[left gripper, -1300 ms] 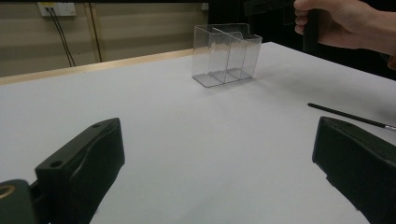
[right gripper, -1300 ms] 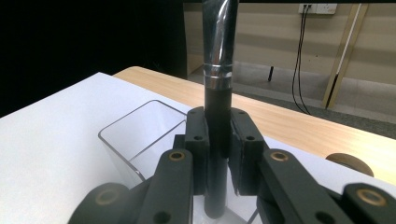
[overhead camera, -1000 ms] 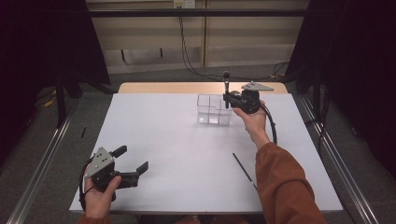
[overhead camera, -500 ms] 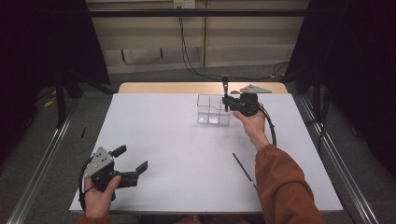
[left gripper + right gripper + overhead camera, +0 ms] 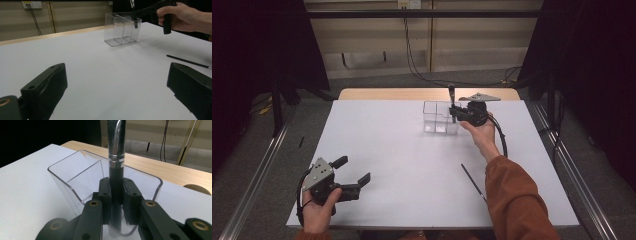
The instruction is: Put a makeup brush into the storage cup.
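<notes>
- Right gripper view: our right tongs (image 5: 116, 195) clamp a black brush (image 5: 116, 162) upright above the clear organizer's (image 5: 75, 173) end compartment.
- Next we lower it straight, then release.
- Left tongs (image 5: 354, 172) rest open on the tabletop (image 5: 412, 165).

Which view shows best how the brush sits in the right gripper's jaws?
The right gripper view: the brush stands upright, clamped between the right gripper pads, over the clear organizer. The high view shows it small, its handle end above the gripper. The left gripper view shows it far off, partly cropped at the top edge.
</notes>
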{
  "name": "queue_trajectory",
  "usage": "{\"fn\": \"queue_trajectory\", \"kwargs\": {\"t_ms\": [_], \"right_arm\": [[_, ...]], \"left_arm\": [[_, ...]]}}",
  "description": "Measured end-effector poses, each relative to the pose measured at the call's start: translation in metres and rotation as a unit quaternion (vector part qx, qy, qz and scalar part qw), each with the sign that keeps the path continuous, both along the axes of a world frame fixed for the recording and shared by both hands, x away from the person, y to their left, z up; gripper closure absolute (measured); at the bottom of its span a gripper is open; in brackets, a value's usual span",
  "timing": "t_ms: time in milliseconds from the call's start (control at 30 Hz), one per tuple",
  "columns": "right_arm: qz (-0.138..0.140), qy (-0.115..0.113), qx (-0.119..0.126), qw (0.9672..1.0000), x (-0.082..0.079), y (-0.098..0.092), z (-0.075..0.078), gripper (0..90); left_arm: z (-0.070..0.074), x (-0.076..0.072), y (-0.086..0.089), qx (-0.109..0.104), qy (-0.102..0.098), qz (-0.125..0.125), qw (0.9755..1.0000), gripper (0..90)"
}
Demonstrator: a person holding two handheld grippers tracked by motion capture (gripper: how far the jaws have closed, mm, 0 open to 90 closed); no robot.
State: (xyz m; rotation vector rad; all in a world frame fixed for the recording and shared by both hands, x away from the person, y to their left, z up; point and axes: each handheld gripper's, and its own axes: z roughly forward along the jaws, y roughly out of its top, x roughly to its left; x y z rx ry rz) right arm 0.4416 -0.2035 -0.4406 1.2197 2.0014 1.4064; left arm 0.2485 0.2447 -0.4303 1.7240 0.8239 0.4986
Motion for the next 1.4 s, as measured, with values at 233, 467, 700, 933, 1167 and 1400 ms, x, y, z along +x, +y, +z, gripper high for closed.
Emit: {"fn": "queue_trajectory", "kwargs": {"t_ms": [233, 467, 700, 933, 1167, 1400], "right_arm": [[-0.002, 0.004, -0.002, 1.0000, -0.001, 0.002, -0.003, 77.8], [-0.012, -0.005, 0.002, 0.9999, -0.002, 0.000, -0.002, 73.9], [-0.015, -0.015, 0.013, 0.9997, -0.005, -0.004, -0.001, 67.4], [-0.015, -0.021, 0.034, 0.9991, -0.011, -0.010, 0.002, 48.9], [-0.007, -0.031, 0.036, 0.9988, -0.021, -0.017, 0.008, 26.2], [-0.013, -0.029, 0.053, 0.9981, -0.033, -0.022, 0.011, 9.5]], "left_arm": [[0.000, 0.000, -0.001, 0.006, -0.003, -0.001, 1.0000, 2.9], [0.000, -0.001, -0.002, 0.008, -0.003, -0.004, 1.0000, 2.9], [0.000, -0.001, -0.002, 0.010, -0.002, -0.004, 0.9999, 2.9], [0.000, -0.002, -0.003, 0.008, -0.001, -0.005, 1.0000, 2.9], [0.000, -0.001, -0.002, 0.008, -0.002, -0.004, 1.0000, 2.9], [0.000, -0.001, -0.002, 0.009, -0.002, -0.005, 0.9999, 3.0]]}}
